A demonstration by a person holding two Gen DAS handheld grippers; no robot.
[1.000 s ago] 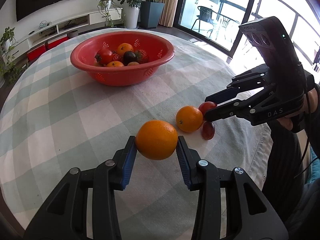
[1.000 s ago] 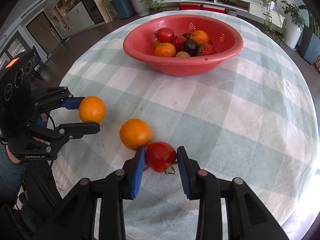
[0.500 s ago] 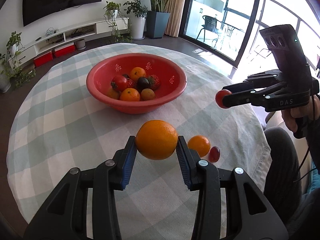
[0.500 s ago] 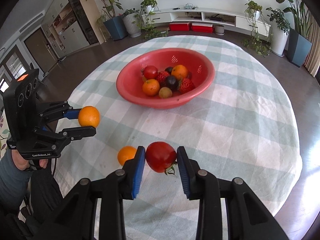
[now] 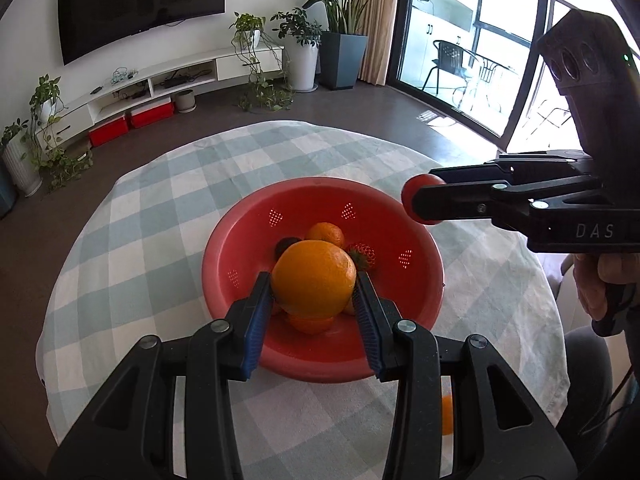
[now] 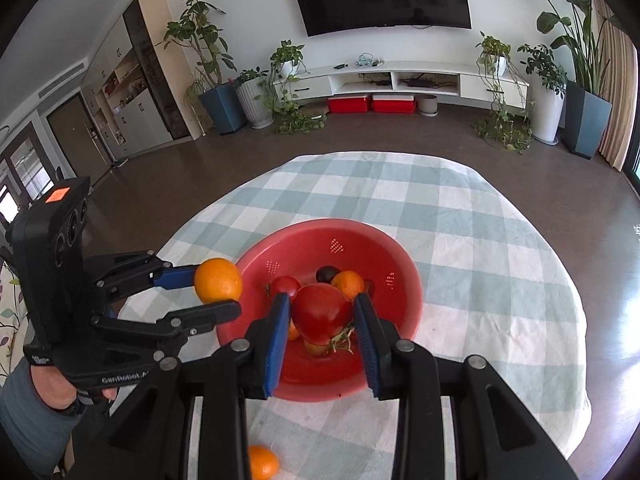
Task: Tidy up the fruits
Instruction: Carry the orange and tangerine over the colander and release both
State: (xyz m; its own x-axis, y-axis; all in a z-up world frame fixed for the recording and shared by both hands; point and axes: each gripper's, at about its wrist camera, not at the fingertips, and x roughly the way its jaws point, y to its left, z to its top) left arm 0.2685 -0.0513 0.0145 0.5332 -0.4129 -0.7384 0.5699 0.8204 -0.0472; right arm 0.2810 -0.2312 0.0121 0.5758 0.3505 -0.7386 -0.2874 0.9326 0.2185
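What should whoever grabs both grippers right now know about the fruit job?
Left gripper: shut on a big orange, held over the red bowl.
Right gripper: shut on a tomato, also over the bowl.
Done: the bowl already holds several fruits, including an orange, a tomato, a strawberry and a dark fruit.
Left: drop both held fruits into the bowl, then fetch the small orange lying on the checked tablecloth at the near edge. Other loose fruit may sit out of view.
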